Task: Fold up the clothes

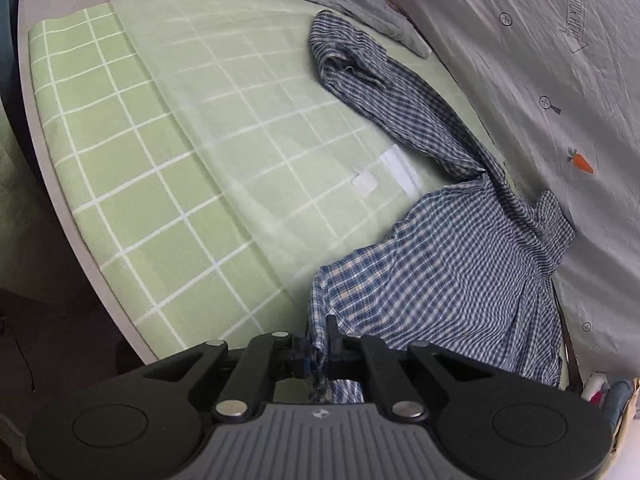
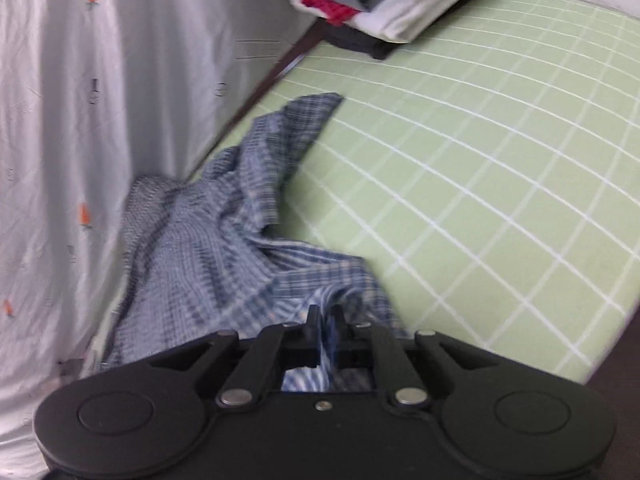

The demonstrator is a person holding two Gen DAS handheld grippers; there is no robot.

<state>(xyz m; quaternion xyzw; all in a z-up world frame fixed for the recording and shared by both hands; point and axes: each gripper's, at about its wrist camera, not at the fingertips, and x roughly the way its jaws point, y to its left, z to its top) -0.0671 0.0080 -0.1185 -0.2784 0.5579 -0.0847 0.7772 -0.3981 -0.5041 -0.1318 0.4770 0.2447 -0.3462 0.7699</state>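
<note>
- Left gripper: clamped on hem of checked shirt, ready for spreading.
- Right gripper: pinched on the shirt's other edge.
- Shirt: rumpled ahead of both, on green checked sheet.
- Folded pile: far ahead of right gripper.

A home bedroom: a bed under a green checked sheet, a grey carrot-print quilt along its side, and a stack of folded laundry at the far corner.

Blue-and-white checked shirt on a pale green sheet with white grid lines.
</note>
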